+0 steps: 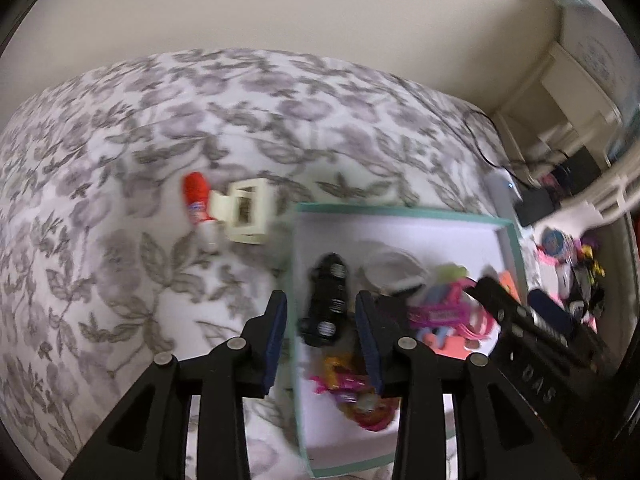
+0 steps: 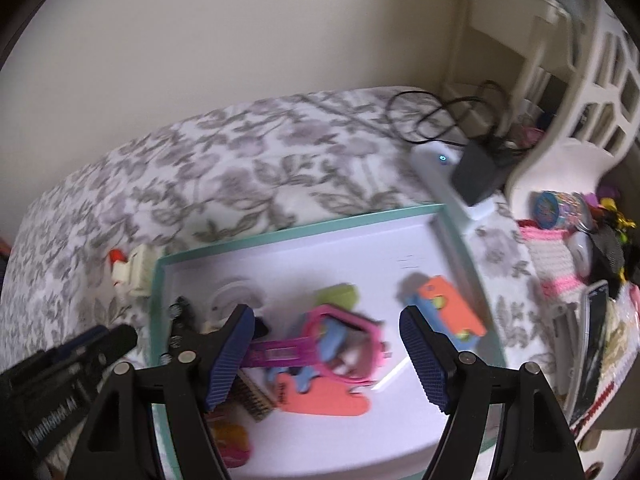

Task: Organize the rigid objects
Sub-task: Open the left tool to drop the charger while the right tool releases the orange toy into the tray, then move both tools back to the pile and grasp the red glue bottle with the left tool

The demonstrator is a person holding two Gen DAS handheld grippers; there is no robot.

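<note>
Seen from the left wrist, the left gripper (image 1: pixel 321 330) hangs over the near left corner of a shallow teal-edged tray (image 1: pixel 510 248) that lies on a bed (image 1: pixel 160 120) spread with a grey floral cover; its jaws stand partly apart with nothing pressed between the pads, and a black toy car (image 1: pixel 326 300) lies in the tray beneath the gap. Further right in the tray sit a white ring-shaped piece (image 1: pixel 390 266) and a blurred heap of pink, blue and orange plastic pieces (image 1: pixel 444 312). Outside the tray's left edge, on open cover, a red-capped bottle (image 1: pixel 197 204) lies touching a cream hair clip (image 1: pixel 246 214). The right gripper (image 1: pixel 532 320) enters from the right, above the tray's edge. From the right wrist, the right gripper (image 2: pixel 327 354) hovers over the tray (image 2: pixel 304 224) with jaws wide and empty, above pink toy glasses (image 2: pixel 344 340) that rest among the coloured pieces; an orange block (image 2: pixel 452 308) lies toward the right rim. The tray's far half is bare white. Beyond its right rim are a white device (image 2: pixel 436 164), black cables (image 2: pixel 436 116) and a white lattice basket (image 2: pixel 600 92) beside clutter.
</note>
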